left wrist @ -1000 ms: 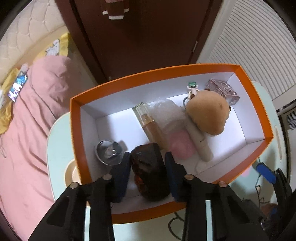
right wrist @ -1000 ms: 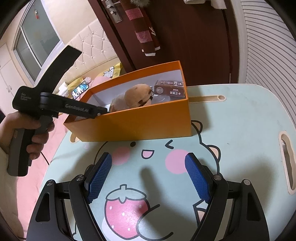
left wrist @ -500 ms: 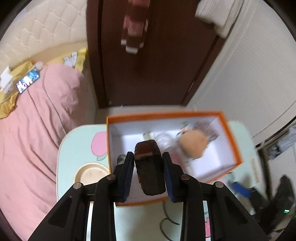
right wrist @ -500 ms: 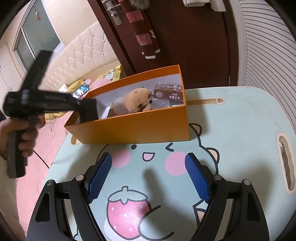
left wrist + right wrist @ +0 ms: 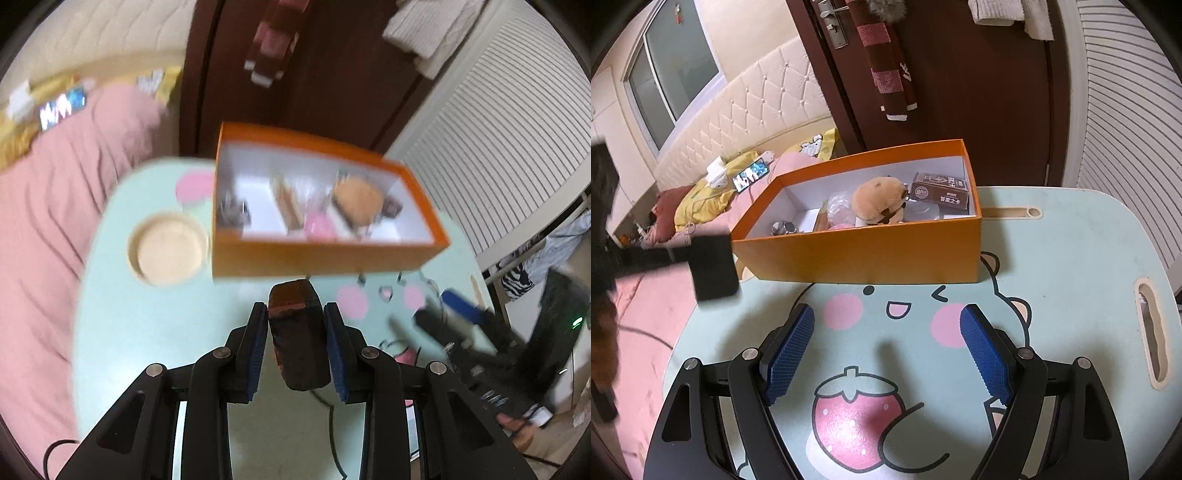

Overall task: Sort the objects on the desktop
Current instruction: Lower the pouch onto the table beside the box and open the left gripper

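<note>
A dark brown rounded block (image 5: 299,339), pinched end-on by the left gripper (image 5: 295,347) (right gripper (image 5: 886,350) spread, empty), could be dropped short of the orange cardboard box (image 5: 314,260) at twelve o'clock.

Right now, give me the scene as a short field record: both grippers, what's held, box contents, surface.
left gripper: shut on a dark brown object, outside the box, over the table
right gripper: open, nothing between its pads, over the table
orange box: on the table, lid off
box contents: tan plush toy, brown card box, small shiny metal item, pink item, others unclear
table: mint green, cartoon face and strawberry print
round recess: in the table beside the box
</note>
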`<action>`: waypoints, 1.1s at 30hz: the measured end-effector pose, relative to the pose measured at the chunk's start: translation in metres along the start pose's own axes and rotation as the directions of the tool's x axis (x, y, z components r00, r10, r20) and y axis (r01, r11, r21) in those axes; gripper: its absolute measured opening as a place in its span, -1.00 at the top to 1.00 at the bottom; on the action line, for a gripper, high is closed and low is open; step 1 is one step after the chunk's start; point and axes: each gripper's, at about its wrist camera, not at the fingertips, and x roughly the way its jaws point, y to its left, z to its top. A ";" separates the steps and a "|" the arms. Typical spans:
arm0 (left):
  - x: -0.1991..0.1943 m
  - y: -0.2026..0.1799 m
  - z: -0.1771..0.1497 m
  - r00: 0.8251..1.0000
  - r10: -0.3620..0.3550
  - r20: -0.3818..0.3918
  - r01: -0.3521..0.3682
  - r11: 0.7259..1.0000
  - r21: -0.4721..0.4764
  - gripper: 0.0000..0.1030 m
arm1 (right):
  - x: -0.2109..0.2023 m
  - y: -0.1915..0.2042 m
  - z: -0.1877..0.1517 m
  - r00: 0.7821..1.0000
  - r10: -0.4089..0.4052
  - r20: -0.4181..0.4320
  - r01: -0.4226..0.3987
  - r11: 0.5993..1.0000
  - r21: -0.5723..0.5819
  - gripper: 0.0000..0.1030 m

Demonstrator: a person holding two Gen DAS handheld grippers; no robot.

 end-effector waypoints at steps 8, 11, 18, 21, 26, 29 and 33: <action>0.032 -0.001 -0.015 0.998 -0.054 0.025 0.054 0.998 -0.017 0.47 | -0.002 0.011 0.002 0.999 -0.039 -0.006 0.038 0.998 -0.048 -0.59; 0.035 0.000 -0.019 0.997 -0.061 0.055 0.061 0.998 -0.014 0.46 | -0.001 0.015 0.002 0.999 -0.049 -0.013 0.048 0.997 -0.064 -0.58; 0.001 0.009 -0.034 0.941 -0.146 0.306 0.153 0.988 0.002 -0.81 | -0.003 0.019 0.007 0.998 -0.070 0.007 0.070 0.994 -0.084 -0.59; -0.001 0.011 -0.035 0.937 -0.114 0.331 0.116 0.993 0.012 -0.82 | -0.007 0.020 0.016 0.997 -0.074 0.026 0.076 0.993 -0.088 -0.59; 0.006 0.021 -0.038 0.938 -0.094 0.333 0.112 0.993 -0.035 -0.82 | -0.011 0.019 0.046 0.995 -0.080 0.057 0.085 0.991 -0.100 -0.59; 0.008 0.023 -0.037 0.935 -0.113 0.337 0.133 0.990 -0.037 -0.82 | -0.005 0.018 0.071 0.995 -0.085 0.053 0.090 0.991 -0.104 -0.59; 0.008 0.027 -0.040 0.931 -0.130 0.342 0.153 0.987 -0.041 -0.82 | 0.024 0.021 0.097 0.994 -0.099 -0.035 0.094 0.987 -0.132 -0.59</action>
